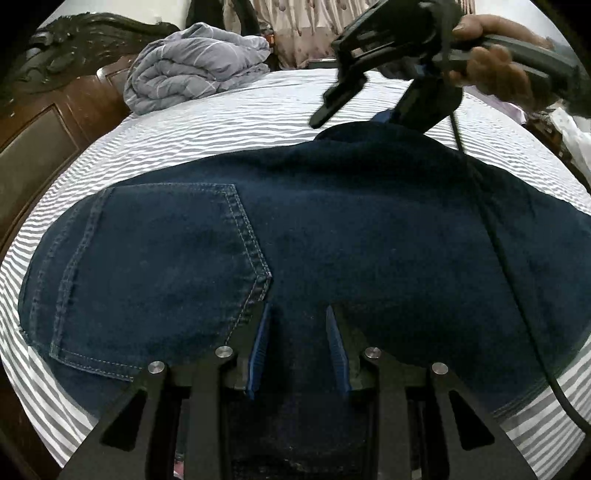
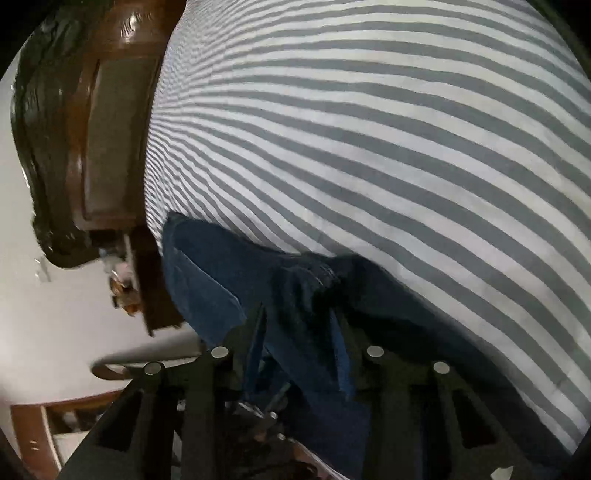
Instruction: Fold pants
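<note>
jeans point(image 1: 332, 229): 1, lying on bed | back pocket point(image 1: 155, 280): 1 showing | striped bedsheet point(image 1: 221, 122): 1 | grey quilt point(image 1: 192, 66): 1, sitting bundled | wooden headboard point(image 1: 48, 110): 1 | grippers: 2, left gripper point(image 1: 299, 314), right gripper point(image 2: 299, 314) | hand point(image 1: 495, 55): 1 showing

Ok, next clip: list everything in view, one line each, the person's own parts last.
jeans: one pair, dark blue, spread on the bed, back pocket up
bedsheet: one, grey and white stripes, under the jeans
quilt: one, grey, bundled at the far end of the bed
headboard: one, brown carved wood, at the bed's edge
curtain: one, pale patterned, behind the bed
left gripper: one, black with blue pads, fingers over the denim near the pocket
right gripper: one, black, fingers around a bunched jeans edge
hand: one, holding the right gripper's handle
</note>
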The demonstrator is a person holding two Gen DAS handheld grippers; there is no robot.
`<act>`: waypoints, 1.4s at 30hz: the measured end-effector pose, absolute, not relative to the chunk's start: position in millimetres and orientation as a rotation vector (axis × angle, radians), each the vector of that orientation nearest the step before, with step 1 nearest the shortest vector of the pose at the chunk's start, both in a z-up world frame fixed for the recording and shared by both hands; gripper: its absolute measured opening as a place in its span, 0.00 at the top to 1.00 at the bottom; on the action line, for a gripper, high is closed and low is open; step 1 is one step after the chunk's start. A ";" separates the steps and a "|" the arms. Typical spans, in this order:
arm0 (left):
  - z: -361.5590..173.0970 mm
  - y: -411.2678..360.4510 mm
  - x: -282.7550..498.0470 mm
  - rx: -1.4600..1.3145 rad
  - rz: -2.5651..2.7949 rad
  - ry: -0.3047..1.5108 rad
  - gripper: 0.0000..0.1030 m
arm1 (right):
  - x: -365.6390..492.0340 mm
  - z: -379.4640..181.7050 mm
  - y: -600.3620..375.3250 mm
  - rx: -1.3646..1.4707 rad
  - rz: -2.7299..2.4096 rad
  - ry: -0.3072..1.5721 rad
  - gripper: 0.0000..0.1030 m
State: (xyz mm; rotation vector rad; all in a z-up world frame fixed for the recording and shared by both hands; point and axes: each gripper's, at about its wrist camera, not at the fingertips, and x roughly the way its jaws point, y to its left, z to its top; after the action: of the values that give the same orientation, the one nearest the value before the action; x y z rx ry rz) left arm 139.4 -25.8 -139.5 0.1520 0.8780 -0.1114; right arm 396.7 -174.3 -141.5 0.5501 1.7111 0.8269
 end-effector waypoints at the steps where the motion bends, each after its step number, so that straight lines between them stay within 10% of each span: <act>1: -139.8 -27.6 137.8 0.160 -0.108 0.875 0.68 | 398.2 -144.5 -172.8 0.563 0.807 1.701 0.68; 5: -139.0 -29.0 136.8 0.158 -0.104 0.876 0.68 | 405.3 -152.6 -183.3 0.581 0.741 1.638 0.86; 17: -140.6 -29.7 130.5 0.160 -0.103 0.858 0.67 | 414.3 -157.7 -168.3 0.506 0.656 1.561 0.90; 23: -128.0 -19.5 137.6 0.079 -0.145 0.900 0.67 | 387.9 -92.2 -196.7 0.366 0.558 1.315 0.64; 42: -128.1 -63.8 129.8 0.266 -0.157 0.930 0.61 | 120.1 -109.4 -479.3 0.279 -0.082 1.194 0.67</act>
State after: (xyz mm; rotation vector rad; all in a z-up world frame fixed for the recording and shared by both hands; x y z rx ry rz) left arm 129.8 -63.8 -128.1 0.2655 0.9304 -0.1573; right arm 120.1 -479.3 -109.4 0.2788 1.1944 -0.0819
